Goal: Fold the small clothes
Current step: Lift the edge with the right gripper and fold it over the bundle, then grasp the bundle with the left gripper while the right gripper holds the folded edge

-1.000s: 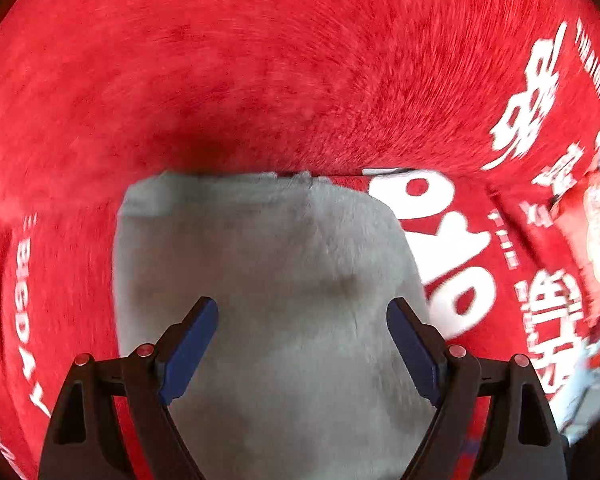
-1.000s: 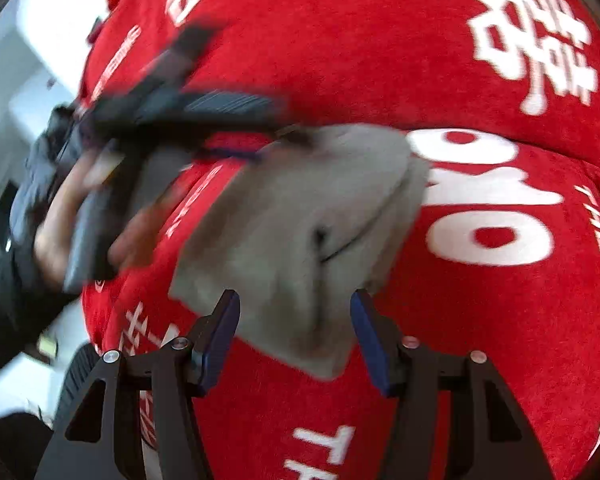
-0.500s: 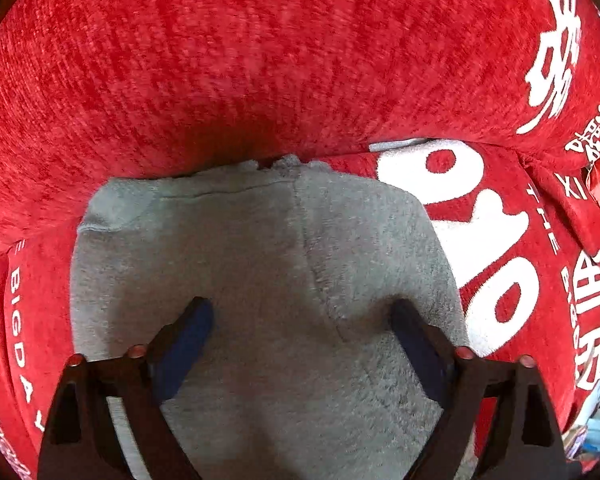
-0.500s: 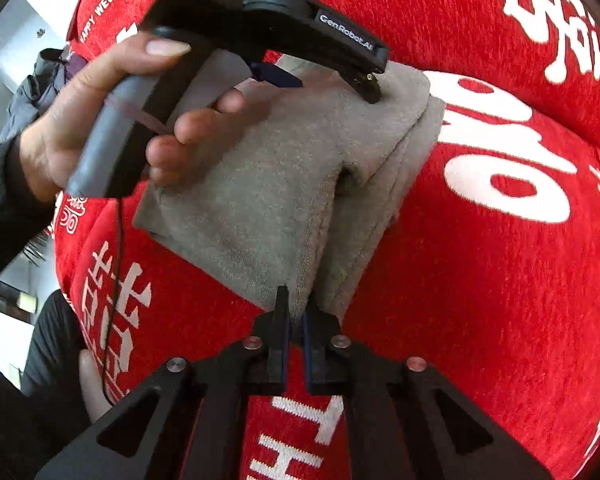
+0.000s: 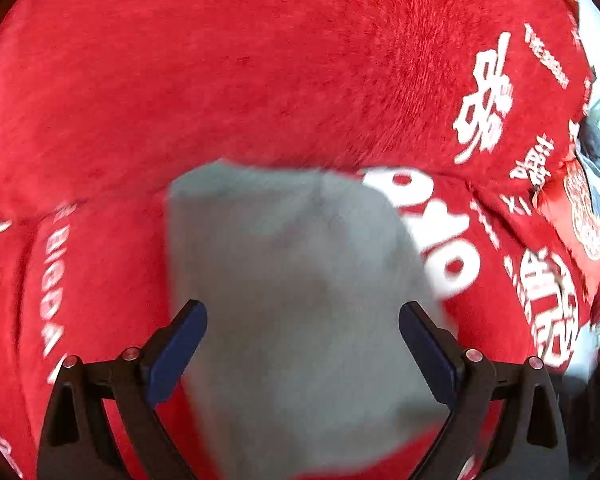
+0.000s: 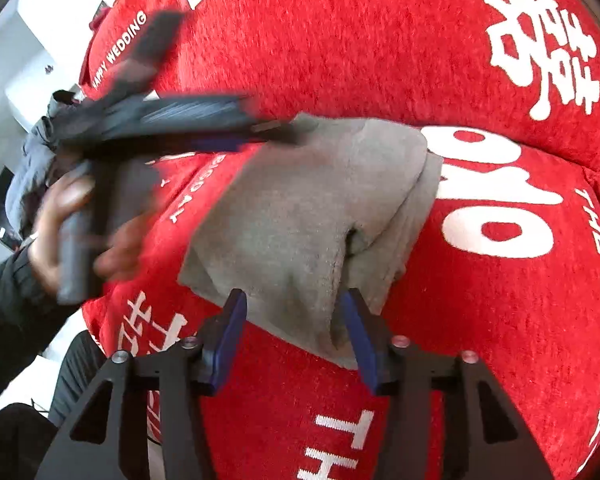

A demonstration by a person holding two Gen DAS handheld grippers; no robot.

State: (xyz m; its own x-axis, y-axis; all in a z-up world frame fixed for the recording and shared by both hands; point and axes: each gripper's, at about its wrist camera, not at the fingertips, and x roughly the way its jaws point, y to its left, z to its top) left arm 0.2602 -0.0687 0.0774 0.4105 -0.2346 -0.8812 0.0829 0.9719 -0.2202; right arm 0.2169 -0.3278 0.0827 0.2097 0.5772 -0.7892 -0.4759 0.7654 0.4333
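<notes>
1. One grey garment (image 6: pixel 300 216) lies folded on a red cover (image 6: pixel 380 40) printed with white lettering. The fabric is plain, soft and slightly fuzzy. In the right wrist view its right edge shows stacked layers with a dark pocket between them; the near corner points toward the camera.
2. Location: the garment sits on the flat seat part of the red cover, with its far edge close to the seam where the cover rises into a padded back. White "010" lettering (image 6: pixel 496 200) lies just beside its right edge.
3. Right gripper (image 6: pixel 292 320): the jaws have just been opening and stand at a moderate gap. The near corner of the garment lies between the blue pads (image 6: pixel 228 332), which straddle it loosely; no squeeze on the cloth is visible.
4. Left gripper (image 5: pixel 300 344): the jaws have just been opening and stand wide. The garment appears below and between the pads, blurred; nothing is gripped.
5. Surroundings: in the right wrist view, a person's hand (image 6: pixel 60 216) with a dark sleeve (image 6: pixel 4 296) holds the left tool's handle at the left, motion-blurred, its tip over the garment's far left corner.
6. Beyond the cover's left edge, a pale floor or wall is visible.
</notes>
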